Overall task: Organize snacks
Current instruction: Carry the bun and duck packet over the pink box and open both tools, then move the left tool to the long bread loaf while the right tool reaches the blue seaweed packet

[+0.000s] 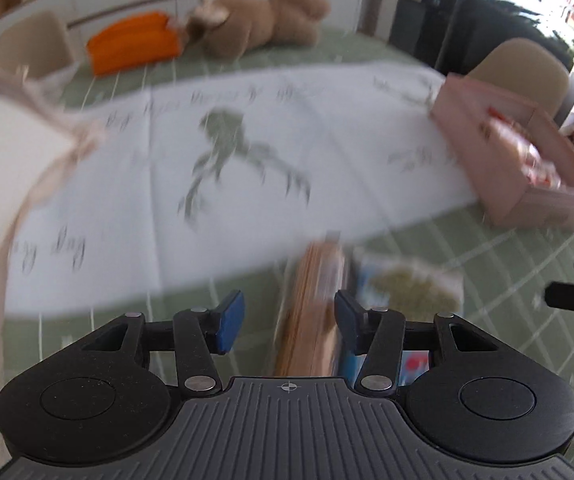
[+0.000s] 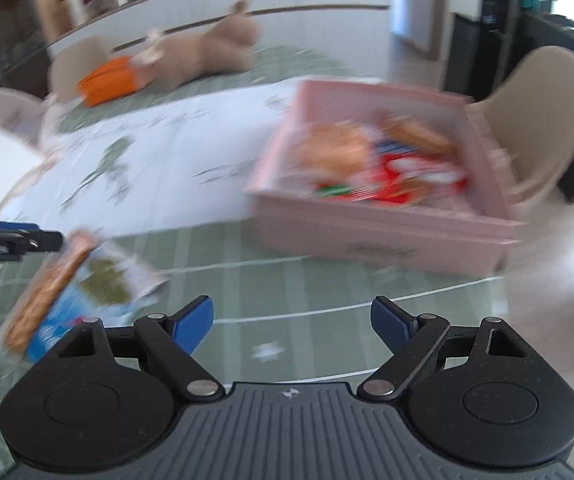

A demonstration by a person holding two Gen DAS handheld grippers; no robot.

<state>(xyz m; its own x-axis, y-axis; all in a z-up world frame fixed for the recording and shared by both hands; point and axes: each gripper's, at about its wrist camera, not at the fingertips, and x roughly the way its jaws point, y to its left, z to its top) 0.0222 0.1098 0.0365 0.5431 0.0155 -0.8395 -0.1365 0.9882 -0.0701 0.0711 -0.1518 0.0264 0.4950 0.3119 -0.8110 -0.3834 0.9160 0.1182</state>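
Brown biscuit packet [image 1: 313, 312] lay on the green cloth [image 1: 487, 280], long axis running away between the half-open, empty left gripper's [image 1: 289, 322] pads; the wide-open, empty right gripper [image 2: 291, 324] hung farther off.

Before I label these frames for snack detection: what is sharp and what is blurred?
Left wrist view: left gripper sharp, brown snack pack and pink box motion-smeared. Right wrist view: right gripper crisp, box contents smeared, window glare at right.
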